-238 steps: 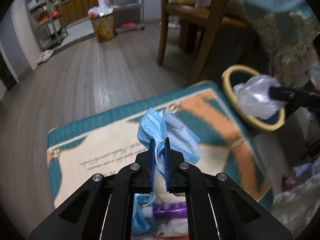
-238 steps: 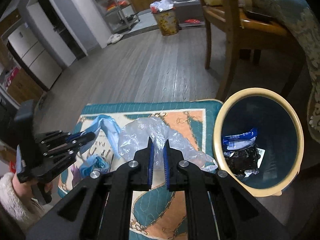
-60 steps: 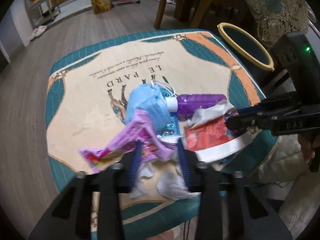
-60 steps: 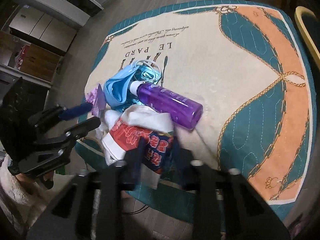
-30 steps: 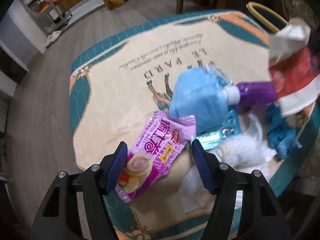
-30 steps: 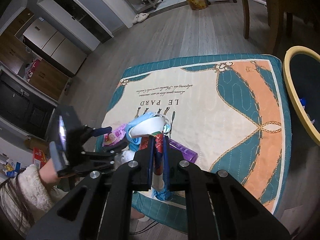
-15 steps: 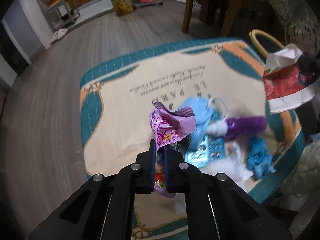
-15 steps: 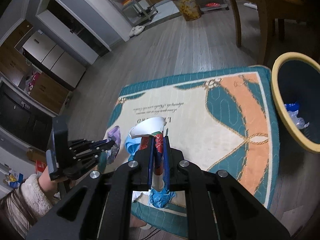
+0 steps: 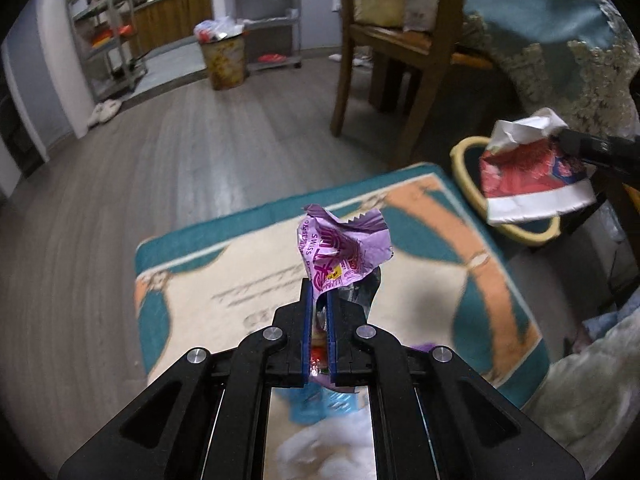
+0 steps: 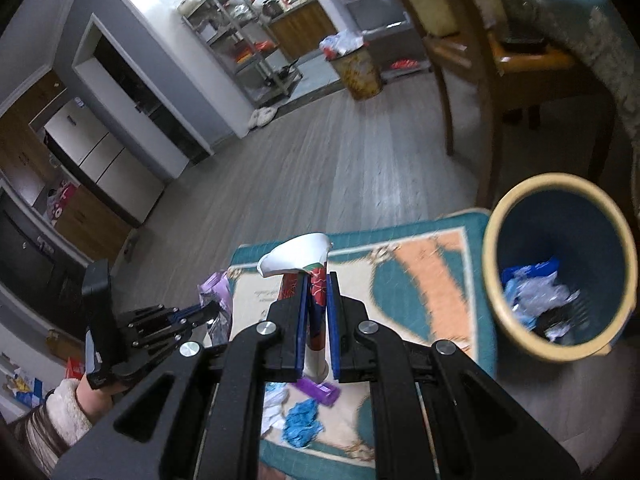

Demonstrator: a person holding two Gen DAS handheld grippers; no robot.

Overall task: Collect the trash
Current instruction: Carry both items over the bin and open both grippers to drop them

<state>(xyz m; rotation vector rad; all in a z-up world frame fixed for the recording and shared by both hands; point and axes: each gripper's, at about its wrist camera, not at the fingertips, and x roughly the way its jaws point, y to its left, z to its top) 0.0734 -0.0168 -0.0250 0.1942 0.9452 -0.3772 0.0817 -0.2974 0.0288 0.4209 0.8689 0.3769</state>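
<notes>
My left gripper (image 9: 319, 294) is shut on a purple snack wrapper (image 9: 340, 250) and holds it up above the patterned mat (image 9: 256, 264). My right gripper (image 10: 318, 280) is shut on a crushed red and white paper cup (image 10: 298, 258); in the left wrist view the cup (image 9: 528, 176) hangs over the yellow-rimmed bin (image 9: 464, 152). The bin (image 10: 492, 256) stands right of the mat and holds plastic and wrappers (image 10: 536, 292). The left gripper (image 10: 208, 312) and its wrapper (image 10: 218, 284) show at lower left in the right wrist view.
On the mat (image 10: 420, 280) lie a purple bottle (image 10: 318, 390), a blue crumpled rag (image 10: 302, 422) and white tissue (image 9: 332, 448). A wooden chair (image 9: 404, 52) and a table with a teal cloth (image 9: 560, 28) stand behind the bin. A second full bin (image 9: 222, 56) is far back.
Both grippers have risen from the mat with their loads. The right gripper has carried the cup toward the bin; the left holds the purple wrapper higher and tilted forward.
</notes>
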